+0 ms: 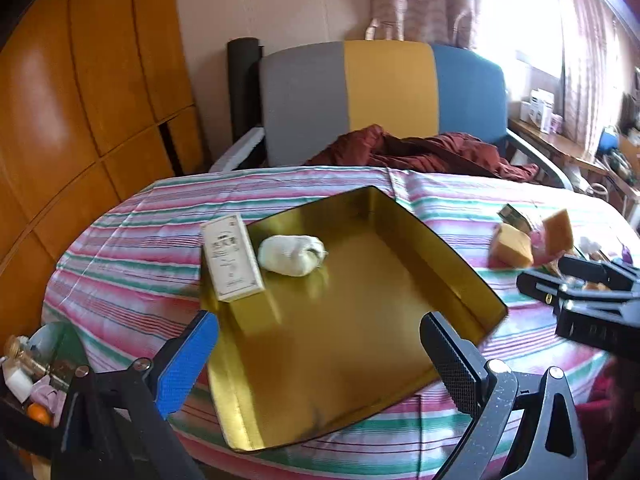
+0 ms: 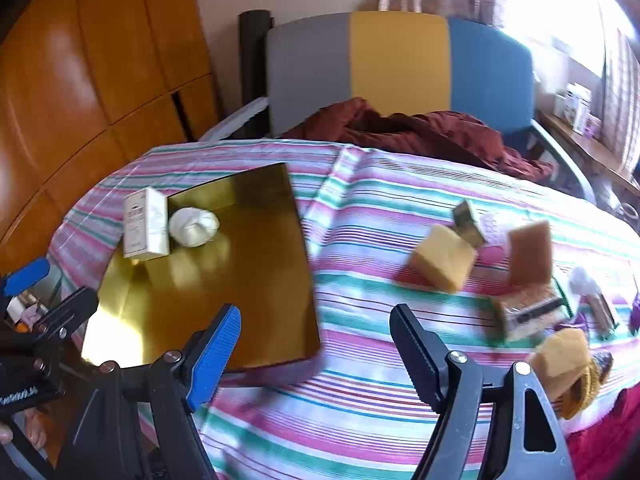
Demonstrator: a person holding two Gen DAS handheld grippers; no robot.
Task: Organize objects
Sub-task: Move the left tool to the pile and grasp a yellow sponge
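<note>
Both grippers point obliquely downward over the striped cloth. Left gripper: jaws wide, empty, above the gold tray; white box and white bundle lie beyond its left finger. Right gripper: jaws wide, empty; yellow blocks ahead-right.
</note>
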